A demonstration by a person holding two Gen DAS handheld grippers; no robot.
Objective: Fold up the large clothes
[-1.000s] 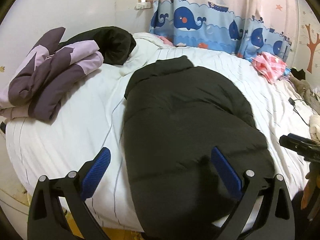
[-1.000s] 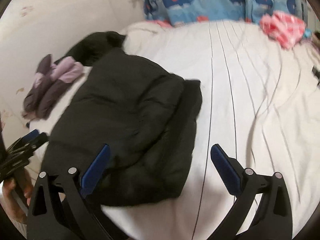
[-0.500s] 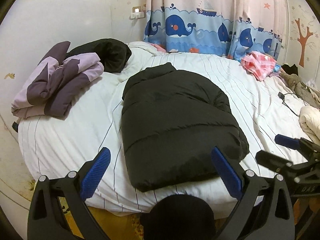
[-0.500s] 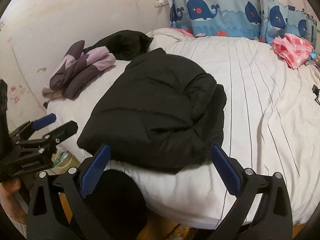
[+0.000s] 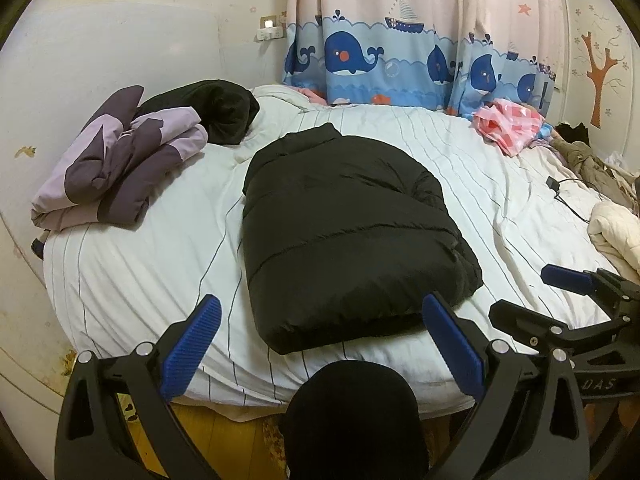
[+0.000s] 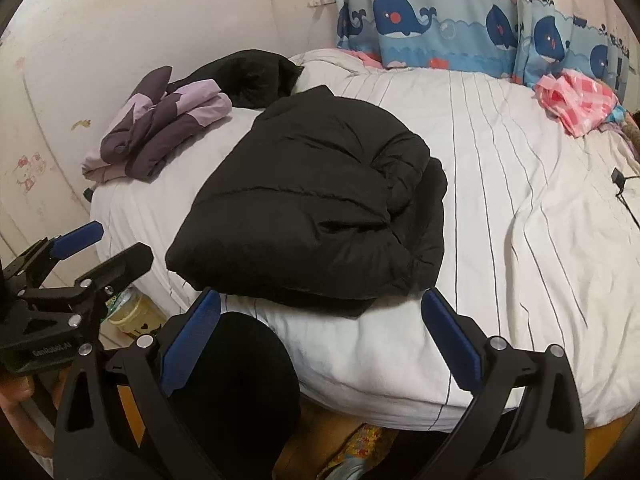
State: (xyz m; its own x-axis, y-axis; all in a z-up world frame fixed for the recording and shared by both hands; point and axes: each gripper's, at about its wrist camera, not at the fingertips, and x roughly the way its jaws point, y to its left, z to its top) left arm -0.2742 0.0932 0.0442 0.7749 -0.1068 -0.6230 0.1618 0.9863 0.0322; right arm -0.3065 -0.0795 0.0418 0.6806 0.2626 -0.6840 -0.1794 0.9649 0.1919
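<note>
Black puffer jacket [image 5: 344,232] lies folded into a thick, roughly rectangular bundle on the round bed [image 5: 132,264], near the bed's front edge, collar end toward the whale curtain [image 5: 384,64]. Surface is quilted in broad horizontal bands, matte black, puffy; in the right wrist view the jacket [image 6: 316,204] shows a folded-under layer bulging out along its right side, wrinkled there. Left gripper [image 5: 320,344] hangs off the bed's front edge, jaws wide, holding nothing, short of the jacket's hem. Right gripper [image 6: 320,338] likewise off the bed's edge, jaws wide and empty. Purple-and-lilac folded jacket [image 5: 116,168] sits at the bed's left rim, well apart from the black bundle; pink checked cloth [image 5: 508,126] at the far right rim.
</note>
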